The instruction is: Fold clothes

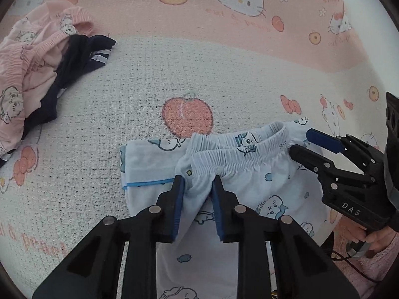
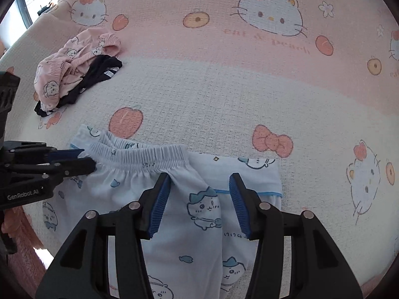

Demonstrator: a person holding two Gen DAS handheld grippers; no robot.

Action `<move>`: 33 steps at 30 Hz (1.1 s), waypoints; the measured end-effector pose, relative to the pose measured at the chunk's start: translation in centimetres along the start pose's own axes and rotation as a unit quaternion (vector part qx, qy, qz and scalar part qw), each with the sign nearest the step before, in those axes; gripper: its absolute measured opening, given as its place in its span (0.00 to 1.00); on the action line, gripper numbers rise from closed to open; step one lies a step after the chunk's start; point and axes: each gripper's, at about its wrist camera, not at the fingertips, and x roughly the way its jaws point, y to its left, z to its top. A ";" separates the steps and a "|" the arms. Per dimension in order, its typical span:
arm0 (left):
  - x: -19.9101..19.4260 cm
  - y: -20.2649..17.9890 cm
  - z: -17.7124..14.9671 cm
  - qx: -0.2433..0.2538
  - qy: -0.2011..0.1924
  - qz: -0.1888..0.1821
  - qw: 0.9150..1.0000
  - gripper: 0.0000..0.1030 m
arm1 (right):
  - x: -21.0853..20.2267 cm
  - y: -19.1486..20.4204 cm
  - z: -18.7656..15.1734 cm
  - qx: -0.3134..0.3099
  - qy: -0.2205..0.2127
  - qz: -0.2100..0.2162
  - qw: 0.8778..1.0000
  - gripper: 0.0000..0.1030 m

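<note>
The light blue pants (image 1: pixel 249 174) with little cartoon animals lie on the bed cover (image 1: pixel 149 87), just below the big red apple picture (image 1: pixel 187 114) that is printed on it. Their stretchy waistband (image 1: pixel 239 153) is the part nearest the apple. Under the pants lies a light blue shirt (image 1: pixel 147 164) with a thin blue trim, and it pokes out on the side of the pants. The left tongs (image 1: pixel 198 182) sit at the end of the waistband, below the apple. Their blue pads (image 1: pixel 178 199) are partly closed, with a bunch of the pants cloth squeezed up between them (the cloth touches both pads). In the right camera the same pants (image 2: pixel 139 189) lie below the apple (image 2: pixel 126 123). The right tongs (image 2: pixel 200 182) are wide open there, over the other end of the waistband (image 2: pixel 139 155), and they hold nothing; the cloth lies flat between the two pads (image 2: pixel 159 204). In the left camera these right tongs (image 1: pixel 299 144) show from the side, with the tips at the waistband, well to the side of the apple. A hand (image 1: pixel 369 236) holds their handle. Far from the apple, off to the side, a pink piece of clothing (image 1: pixel 27 74) lies in a heap on a dark blue one (image 1: pixel 74 59).
</note>
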 end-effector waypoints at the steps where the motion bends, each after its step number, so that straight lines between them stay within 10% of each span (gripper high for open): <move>1: -0.1 -0.2 -0.1 0.004 -0.004 -0.001 1.000 0.20 | -0.1 0.2 -0.1 -0.008 -0.001 -0.003 1.000 0.49; 9: -0.3 -1.1 0.5 0.015 -0.037 0.033 0.999 0.08 | 0.5 -0.2 -0.2 0.007 -0.004 -0.006 1.000 0.49; 17: -2.9 1.4 0.7 -0.044 -0.048 0.010 0.998 0.39 | 0.1 -2.9 0.0 0.062 -0.011 0.009 0.998 0.56; 21: -3.5 1.5 -1.5 -0.081 0.023 0.033 0.996 0.39 | -3.0 -3.2 -0.7 0.065 -0.010 -0.006 0.998 0.56; 27: -5.3 1.5 -4.9 -0.122 0.013 0.037 0.992 0.39 | -4.7 -4.6 -5.0 0.090 0.043 -0.024 0.995 0.56; 33: -4.8 -3.2 -6.8 -0.060 0.049 0.022 0.997 0.39 | -5.2 -6.3 -9.2 0.110 0.089 -0.057 0.988 0.55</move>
